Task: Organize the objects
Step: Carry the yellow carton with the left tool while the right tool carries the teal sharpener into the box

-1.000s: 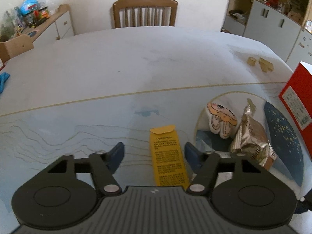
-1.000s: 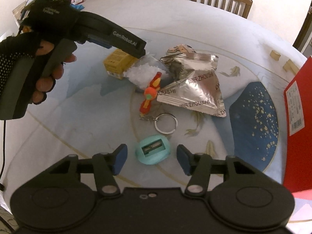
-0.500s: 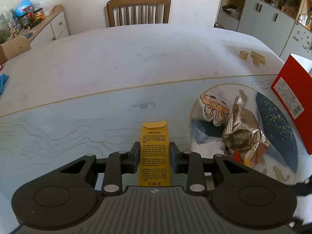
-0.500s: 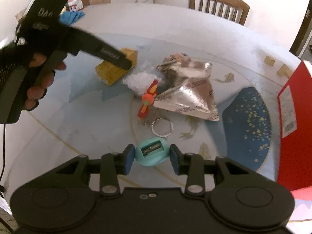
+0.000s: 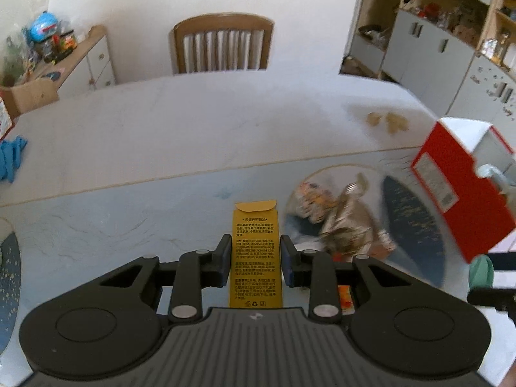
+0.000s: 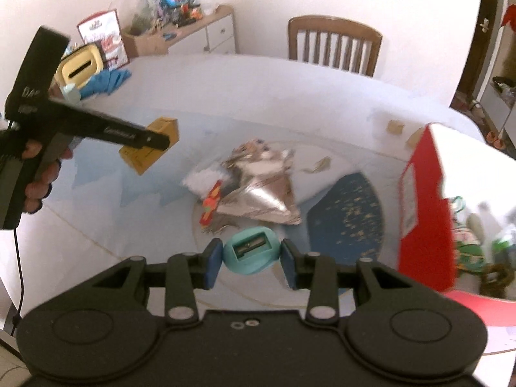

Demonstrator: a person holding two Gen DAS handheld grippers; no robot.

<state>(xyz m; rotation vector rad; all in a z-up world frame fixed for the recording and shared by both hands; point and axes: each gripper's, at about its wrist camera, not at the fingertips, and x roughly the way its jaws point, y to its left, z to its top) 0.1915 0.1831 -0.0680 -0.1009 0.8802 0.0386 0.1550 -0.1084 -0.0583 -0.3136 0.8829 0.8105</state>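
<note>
My left gripper (image 5: 255,259) is shut on a narrow yellow carton (image 5: 255,251) with black print, held above the table; the same yellow carton (image 6: 149,150) shows in the right wrist view, gripped by the left tool in a person's gloved hand. My right gripper (image 6: 251,262) is shut on a round teal sharpener (image 6: 251,253), lifted off the table. Below lie a silver foil bag (image 6: 261,190), a red and orange toy on a keyring (image 6: 211,201) and a white crumpled packet (image 6: 203,179). A red box (image 6: 422,213) stands open at the right.
The white table (image 5: 193,135) carries a blue patterned mat (image 6: 351,216), small wooden blocks (image 5: 387,121) and blue cloth (image 5: 11,156) at the left edge. A wooden chair (image 5: 222,46) stands behind the table. A sideboard (image 5: 64,64) with toys and cupboards (image 5: 451,42) line the walls.
Both grippers closed, the left on the yellow carton and the right on the teal sharpener, and both then rose off the table with their objects.
</note>
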